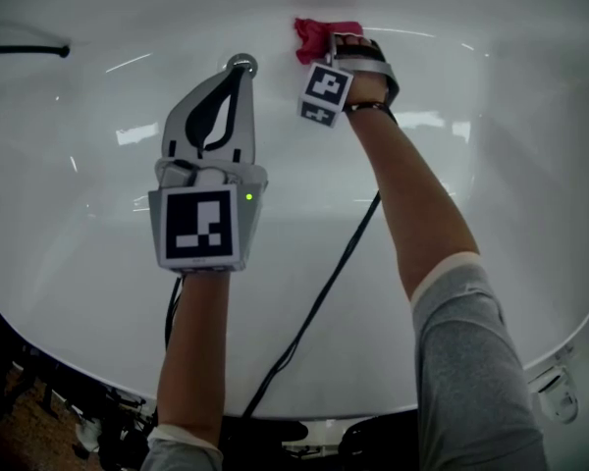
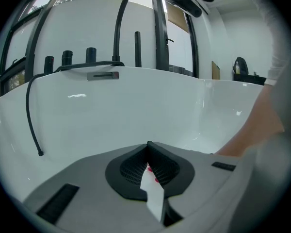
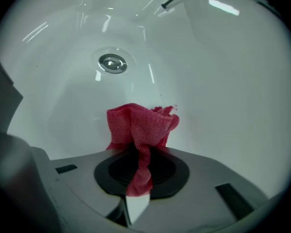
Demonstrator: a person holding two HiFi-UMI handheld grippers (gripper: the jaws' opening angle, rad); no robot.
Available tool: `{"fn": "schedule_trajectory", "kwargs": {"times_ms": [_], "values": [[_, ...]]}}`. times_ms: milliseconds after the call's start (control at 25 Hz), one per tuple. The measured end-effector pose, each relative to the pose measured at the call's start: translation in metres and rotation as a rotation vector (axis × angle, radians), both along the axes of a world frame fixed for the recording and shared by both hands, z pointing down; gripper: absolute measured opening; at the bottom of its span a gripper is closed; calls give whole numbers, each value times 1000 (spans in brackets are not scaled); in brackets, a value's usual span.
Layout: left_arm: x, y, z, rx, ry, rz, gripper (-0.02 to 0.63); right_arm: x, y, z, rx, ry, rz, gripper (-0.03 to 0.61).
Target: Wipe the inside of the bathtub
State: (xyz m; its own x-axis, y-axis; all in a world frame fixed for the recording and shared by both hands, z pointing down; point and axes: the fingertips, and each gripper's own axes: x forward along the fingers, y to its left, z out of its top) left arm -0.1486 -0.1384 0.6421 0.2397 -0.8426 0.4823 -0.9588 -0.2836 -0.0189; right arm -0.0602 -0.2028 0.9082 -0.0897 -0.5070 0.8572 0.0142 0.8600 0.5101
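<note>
A red cloth (image 1: 317, 37) is bunched against the white bathtub's inner wall (image 1: 491, 165) at the top of the head view. My right gripper (image 1: 332, 39) is shut on the cloth (image 3: 141, 130), which sticks out past the jaws and touches the tub surface. The round metal drain (image 1: 241, 65) lies just left of the cloth, and shows as the drain (image 3: 112, 63) beyond the cloth in the right gripper view. My left gripper (image 1: 238, 75) hovers with its tips over the drain, jaws shut (image 2: 148, 147) with nothing between them.
A black cable (image 1: 319, 297) runs from the right gripper down over the tub's near rim. A black hose (image 1: 25, 50) lies at the far left. Dark faucet fittings (image 2: 89, 55) stand on the far rim of the tub.
</note>
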Motion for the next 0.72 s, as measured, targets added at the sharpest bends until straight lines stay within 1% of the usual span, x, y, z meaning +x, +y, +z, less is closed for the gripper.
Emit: {"fn": "schedule_trajectory", "kwargs": {"times_ms": [80, 160, 280, 360, 560, 640, 720], "values": [[3, 2, -1, -5, 5, 3, 6, 10, 22, 3, -1, -18, 4, 43], [10, 2, -4, -3, 11, 9, 6, 25, 48, 4, -18, -34, 31, 43], [20, 1, -7, 1, 13, 27, 5, 50, 85, 6, -35, -42, 53, 43], [25, 0, -7, 1, 17, 34, 5, 63, 99, 4, -39, -40, 62, 43], [31, 2, -3, -9, 23, 36, 6, 70, 99, 9, -20, -14, 72, 43], [29, 2, -1, -10, 23, 29, 5, 64, 87, 8, -18, -1, 68, 43], [26, 2, 1, -9, 22, 24, 6, 53, 70, 8, -13, 18, 41, 43]]}}
